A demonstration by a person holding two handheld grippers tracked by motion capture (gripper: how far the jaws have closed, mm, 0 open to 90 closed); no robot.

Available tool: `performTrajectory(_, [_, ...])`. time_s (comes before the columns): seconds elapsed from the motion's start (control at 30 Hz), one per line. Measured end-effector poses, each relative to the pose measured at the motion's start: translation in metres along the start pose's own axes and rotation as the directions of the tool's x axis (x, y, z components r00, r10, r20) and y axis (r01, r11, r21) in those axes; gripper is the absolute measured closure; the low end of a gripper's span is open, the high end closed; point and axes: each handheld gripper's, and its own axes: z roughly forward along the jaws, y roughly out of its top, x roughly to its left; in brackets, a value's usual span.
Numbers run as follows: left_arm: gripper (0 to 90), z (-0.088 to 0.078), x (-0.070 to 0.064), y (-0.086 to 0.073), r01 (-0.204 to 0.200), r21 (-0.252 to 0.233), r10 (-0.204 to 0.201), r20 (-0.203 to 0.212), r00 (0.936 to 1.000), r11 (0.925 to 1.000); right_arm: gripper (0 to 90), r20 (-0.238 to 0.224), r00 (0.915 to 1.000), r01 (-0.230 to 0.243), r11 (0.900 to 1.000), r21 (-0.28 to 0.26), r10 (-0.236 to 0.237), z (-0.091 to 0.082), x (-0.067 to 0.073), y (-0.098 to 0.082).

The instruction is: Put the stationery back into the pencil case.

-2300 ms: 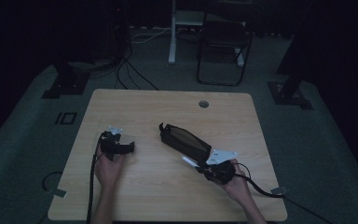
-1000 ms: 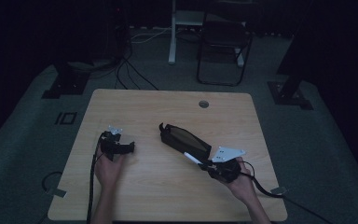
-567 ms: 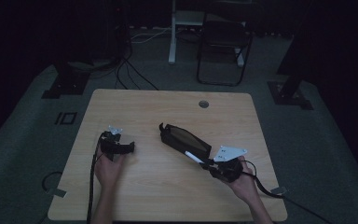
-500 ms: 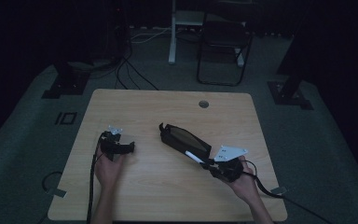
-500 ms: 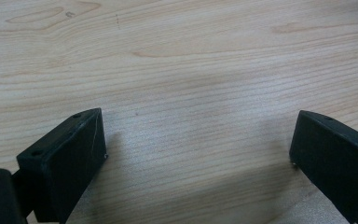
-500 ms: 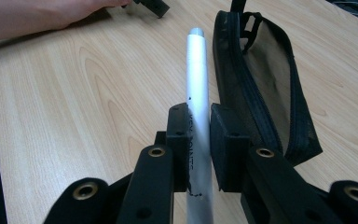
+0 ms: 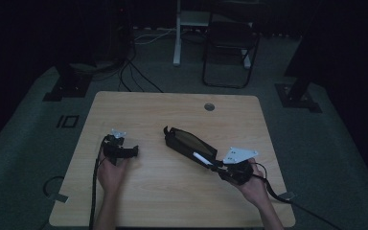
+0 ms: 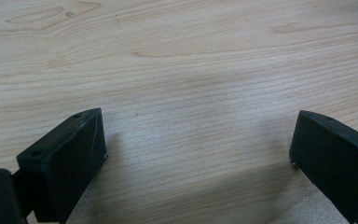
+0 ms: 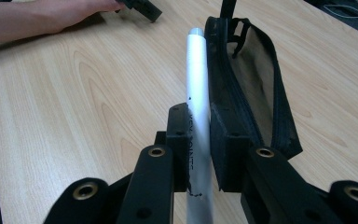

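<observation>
I am holding a slim white pen (image 9: 198, 102) in my right gripper (image 9: 200, 149), its two black jaws pressed flat against the barrel about midway along it. The pen is a smooth, round, rigid tube with small printed lettering and a grey tip, lying alongside the open zip edge of a black pencil case (image 7: 189, 143) at the centre of the wooden table (image 7: 163, 201). I judge the pen light and stiff but slippery, likely to swivel in the jaws, so a grip near the middle suits it. The case looks like soft fabric, floppy, long and narrow, with a tan lining; it would sag if lifted by one end. My left gripper (image 8: 198, 154) rests well left of the case with its jaws spread wide over bare, pale, grained wood, holding nothing.
</observation>
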Motion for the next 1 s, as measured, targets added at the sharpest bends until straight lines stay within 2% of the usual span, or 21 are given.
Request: performTrajectory(1.0, [3.8, 0.0, 0.0, 0.0, 0.0, 0.0, 0.0, 0.0, 1.0, 1.0, 78.8, 0.043, 0.9991, 0.002, 1.0, -0.014, -0.002, -0.012, -0.015, 0.007])
